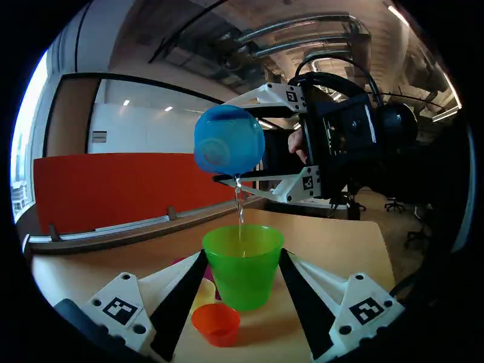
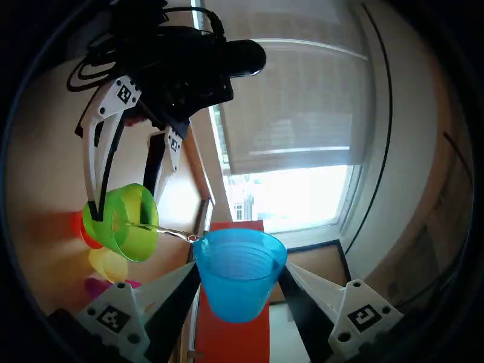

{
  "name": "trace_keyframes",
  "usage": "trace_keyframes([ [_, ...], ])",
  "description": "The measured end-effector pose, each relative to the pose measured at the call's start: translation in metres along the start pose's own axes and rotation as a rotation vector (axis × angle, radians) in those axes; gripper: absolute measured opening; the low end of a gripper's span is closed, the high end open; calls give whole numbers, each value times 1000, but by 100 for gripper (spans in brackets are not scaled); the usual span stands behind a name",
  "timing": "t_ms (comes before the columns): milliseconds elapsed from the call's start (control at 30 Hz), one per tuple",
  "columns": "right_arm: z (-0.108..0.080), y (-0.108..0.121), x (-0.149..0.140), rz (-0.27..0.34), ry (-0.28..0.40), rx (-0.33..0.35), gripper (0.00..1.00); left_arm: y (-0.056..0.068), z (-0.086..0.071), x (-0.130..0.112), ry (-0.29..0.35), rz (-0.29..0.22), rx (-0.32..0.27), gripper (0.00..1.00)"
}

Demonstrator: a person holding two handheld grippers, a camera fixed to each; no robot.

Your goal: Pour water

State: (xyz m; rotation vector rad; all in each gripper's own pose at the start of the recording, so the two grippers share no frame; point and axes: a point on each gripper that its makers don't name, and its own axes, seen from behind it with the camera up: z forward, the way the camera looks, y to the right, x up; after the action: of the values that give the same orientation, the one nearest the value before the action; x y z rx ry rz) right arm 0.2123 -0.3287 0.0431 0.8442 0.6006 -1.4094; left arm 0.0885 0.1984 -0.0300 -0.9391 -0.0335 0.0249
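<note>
Pouring caught mid-stream. Translucent blue cup (image 1: 228, 140) tipped steeply, high above the wooden table (image 1: 339, 242). Thin water stream (image 1: 239, 206) falling from its lower rim into a bright green cup (image 1: 243, 266), upright and directly beneath. Blue cup clamped on both sides by the right gripper (image 1: 227, 142), fingers narrowed onto its wall. Part of a hand (image 1: 296, 144) visible behind the gripper body, far right. Green cup pinched between the fingers of the left gripper (image 1: 243, 257), near centre over the table; cannot tell whether its base touches the wood. Small orange cup (image 1: 216, 323) and yellow cup (image 1: 204, 295) just near-left of it, lower down. Seen from the right gripper view: blue cup (image 2: 239, 272) between own fingers, water stream (image 2: 163, 230) running left into the green cup (image 2: 124, 222).
</note>
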Motion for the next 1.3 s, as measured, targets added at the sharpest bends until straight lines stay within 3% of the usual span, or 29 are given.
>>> trace_keyframes([
  [1300, -9, -9, 12, -106, 7, -17, 88, 1, 1, -1, 1, 1, 0, 85],
])
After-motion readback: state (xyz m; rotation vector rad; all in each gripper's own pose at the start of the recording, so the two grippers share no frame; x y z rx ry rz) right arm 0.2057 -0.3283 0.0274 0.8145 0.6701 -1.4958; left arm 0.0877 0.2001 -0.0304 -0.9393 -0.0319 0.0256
